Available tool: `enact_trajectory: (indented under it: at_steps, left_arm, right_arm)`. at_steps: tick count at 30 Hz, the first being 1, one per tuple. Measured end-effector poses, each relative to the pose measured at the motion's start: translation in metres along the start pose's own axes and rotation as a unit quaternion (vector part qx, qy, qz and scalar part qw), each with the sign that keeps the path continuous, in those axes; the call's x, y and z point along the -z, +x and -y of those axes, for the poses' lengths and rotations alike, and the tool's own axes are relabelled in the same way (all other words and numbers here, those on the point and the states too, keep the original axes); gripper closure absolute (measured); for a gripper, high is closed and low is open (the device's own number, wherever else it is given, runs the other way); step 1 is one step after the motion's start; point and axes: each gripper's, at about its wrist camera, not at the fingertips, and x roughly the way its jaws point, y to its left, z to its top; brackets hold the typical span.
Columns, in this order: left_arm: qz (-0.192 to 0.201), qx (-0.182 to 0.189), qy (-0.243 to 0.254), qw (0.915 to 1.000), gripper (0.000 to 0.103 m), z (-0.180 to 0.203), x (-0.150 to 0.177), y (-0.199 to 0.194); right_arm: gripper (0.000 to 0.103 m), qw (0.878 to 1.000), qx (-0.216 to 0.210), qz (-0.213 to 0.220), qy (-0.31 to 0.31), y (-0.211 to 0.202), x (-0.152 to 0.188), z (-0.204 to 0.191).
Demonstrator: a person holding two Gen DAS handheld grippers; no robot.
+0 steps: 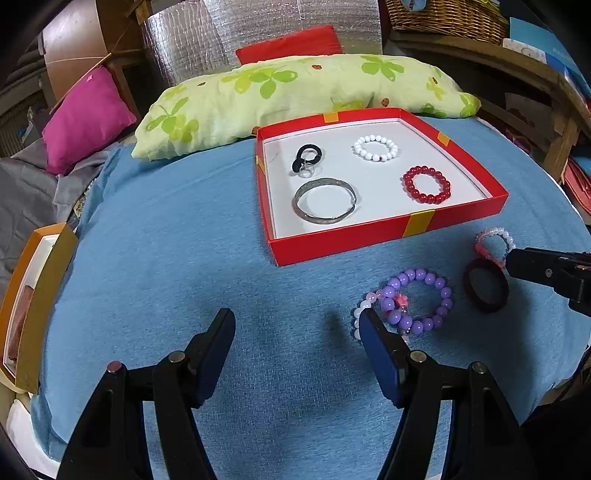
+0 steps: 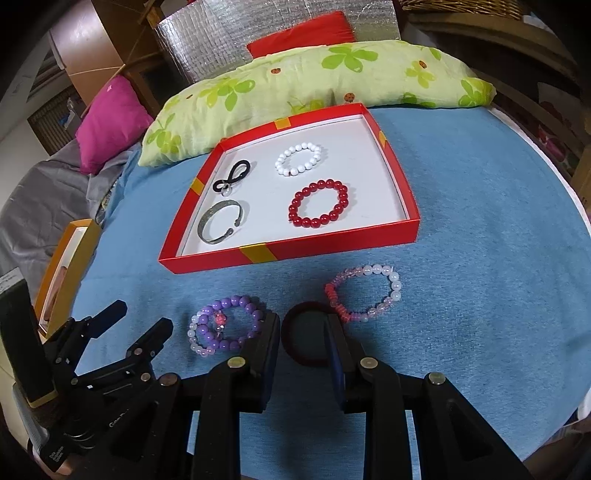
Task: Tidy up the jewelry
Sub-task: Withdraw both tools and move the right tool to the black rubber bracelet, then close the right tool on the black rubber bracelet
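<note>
A dark red hair tie (image 2: 304, 305) lies on the blue cloth between the fingers of my right gripper (image 2: 303, 319). The jaws stand narrowly apart around it and the tie keeps its round shape. A pink and white bead bracelet (image 2: 394, 286) lies just beyond. My left gripper (image 1: 297, 317) is open over bare cloth, its right fingertip beside the purple bead bracelet (image 1: 419, 275). The red box tray (image 1: 369, 236) holds a white bead bracelet (image 1: 369, 139), a red bead bracelet (image 1: 408, 184), a silver bangle (image 1: 314, 216) and a black hair tie (image 1: 306, 149).
A green-patterned pillow (image 1: 295, 88) lies behind the tray, with a magenta cushion (image 1: 85, 118) to its left. An orange-rimmed box (image 1: 26, 295) sits at the cloth's left edge. Wooden shelves and a wicker basket (image 1: 447, 14) stand at the right.
</note>
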Motion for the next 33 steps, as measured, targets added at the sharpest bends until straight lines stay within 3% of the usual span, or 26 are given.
enact_trajectory:
  at_steps: [33]
  left_arm:
    - [-0.012,0.001,0.015,0.9998,0.033,0.007,0.006,0.007]
  right_arm:
    - [0.076,0.999,0.038,-0.019,0.02,0.006,0.004,0.029]
